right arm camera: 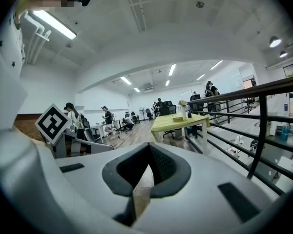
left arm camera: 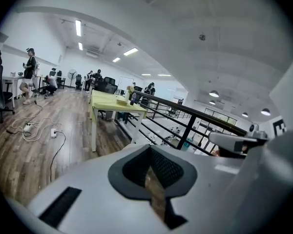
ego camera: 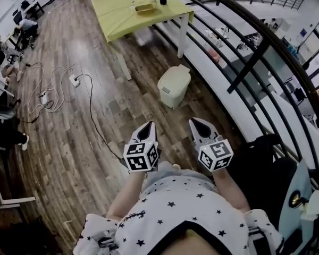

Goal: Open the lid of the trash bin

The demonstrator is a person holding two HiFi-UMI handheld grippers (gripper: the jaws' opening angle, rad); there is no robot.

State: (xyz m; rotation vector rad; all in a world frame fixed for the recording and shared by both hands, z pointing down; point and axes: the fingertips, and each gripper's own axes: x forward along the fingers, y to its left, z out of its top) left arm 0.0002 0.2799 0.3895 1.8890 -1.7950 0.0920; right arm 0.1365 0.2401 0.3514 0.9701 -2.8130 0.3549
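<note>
White left gripper (ego camera: 150,124) and right gripper (ego camera: 194,121) point forward side by side, fingers closed.

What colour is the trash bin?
Pale cream, lid and body alike. The bin shows best in the head view.

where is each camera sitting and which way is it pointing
Head view: on the person's head, looking steeply down at the closed cream plastic trash bin, left gripper, right gripper and star-print shirt.
Left gripper view: on the left gripper, facing along its shut jaws across the room; right gripper at right.
Right gripper view: on the right gripper, facing likewise; left gripper at left.
All share the yellow-green table and black metal railing.
</note>
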